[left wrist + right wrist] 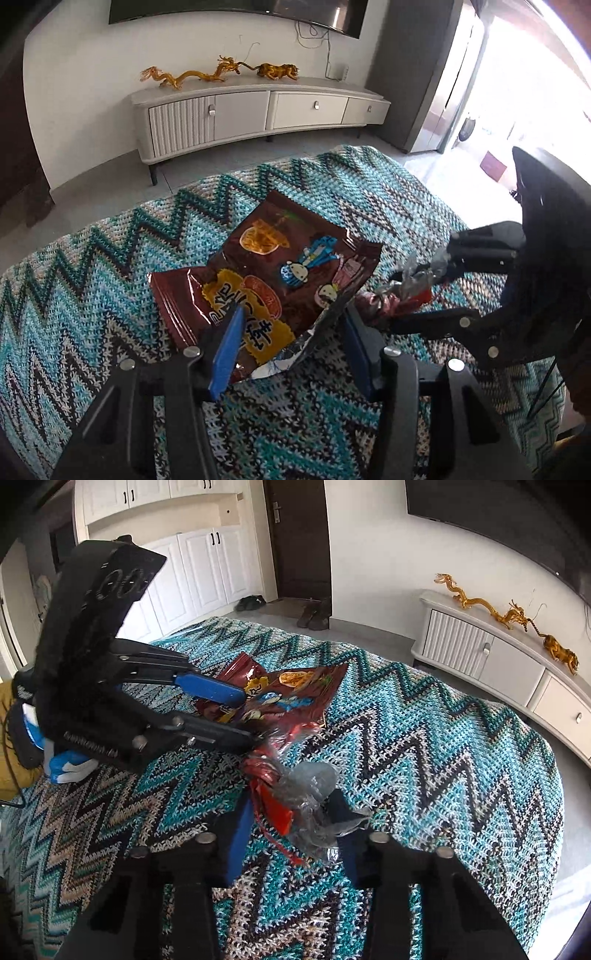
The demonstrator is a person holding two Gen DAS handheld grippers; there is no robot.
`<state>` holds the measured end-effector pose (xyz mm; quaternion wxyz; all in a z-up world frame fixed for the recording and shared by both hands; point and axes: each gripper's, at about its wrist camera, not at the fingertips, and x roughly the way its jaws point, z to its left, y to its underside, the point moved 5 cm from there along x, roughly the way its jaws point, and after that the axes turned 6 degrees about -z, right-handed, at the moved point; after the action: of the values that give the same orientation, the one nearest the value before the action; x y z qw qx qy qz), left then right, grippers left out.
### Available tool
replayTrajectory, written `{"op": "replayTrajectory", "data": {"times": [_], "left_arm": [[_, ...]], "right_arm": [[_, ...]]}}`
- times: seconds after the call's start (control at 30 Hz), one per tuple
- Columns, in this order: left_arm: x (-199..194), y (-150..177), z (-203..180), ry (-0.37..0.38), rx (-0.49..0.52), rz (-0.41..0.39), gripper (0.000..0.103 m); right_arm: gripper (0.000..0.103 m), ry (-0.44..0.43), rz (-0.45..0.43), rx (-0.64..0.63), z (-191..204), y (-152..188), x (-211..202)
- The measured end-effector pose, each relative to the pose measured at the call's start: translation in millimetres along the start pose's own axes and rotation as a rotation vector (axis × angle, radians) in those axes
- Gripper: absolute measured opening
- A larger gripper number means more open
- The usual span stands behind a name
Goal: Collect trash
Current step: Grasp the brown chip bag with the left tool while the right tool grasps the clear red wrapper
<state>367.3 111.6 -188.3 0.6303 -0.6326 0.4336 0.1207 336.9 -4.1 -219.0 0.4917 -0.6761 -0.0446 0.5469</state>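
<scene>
A brown snack bag (273, 266) lies flat on the zigzag knitted cover (92, 288). My left gripper (291, 317) is open, its blue fingers on either side of the bag's near torn edge. A crumpled clear and red wrapper (295, 797) lies just right of the bag. My right gripper (291, 805) is open around this wrapper. The right gripper shows in the left wrist view (410, 291) at the wrapper (402, 291). The left gripper shows in the right wrist view (247, 716) over the bag (295, 690).
A pale TV cabinet (258, 110) with golden dragon figures (218, 72) stands by the wall past the cover. White cupboards (192, 576), a dark door (295, 535) and shoes (314, 616) are on the far side. A bright doorway (517, 92) is to the right.
</scene>
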Motion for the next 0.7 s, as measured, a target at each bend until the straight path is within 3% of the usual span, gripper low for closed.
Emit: {"op": "replayTrajectory", "data": {"times": [0.1,0.3,0.4,0.43,0.53,0.7], "left_arm": [[1.8,-3.8,2.2,-0.008,-0.008,-0.004,0.050],[11.9,-6.6,3.0,-0.080,0.017,0.022,0.050],[16.7,-7.1,0.2,-0.112,0.031,0.027,0.035],[17.4,-7.2,-1.0,-0.110,0.030,0.028,0.022],[18.4,-6.7,-3.5,-0.131,0.023,0.026,0.008],[5.2,-7.7,-8.0,-0.160,-0.011,-0.015,0.004]], "right_arm": [[0.012,-0.010,0.011,0.002,0.6,1.8,-0.2],[0.009,0.022,0.011,-0.001,3.4,10.7,-12.5],[0.009,0.038,0.009,0.025,-0.8,17.6,-22.8],[0.009,0.041,0.007,0.033,-2.4,19.7,-26.7],[0.009,0.054,0.000,0.052,-3.1,27.1,-39.0],[0.009,0.069,-0.016,0.097,-0.8,36.8,-60.0]]}}
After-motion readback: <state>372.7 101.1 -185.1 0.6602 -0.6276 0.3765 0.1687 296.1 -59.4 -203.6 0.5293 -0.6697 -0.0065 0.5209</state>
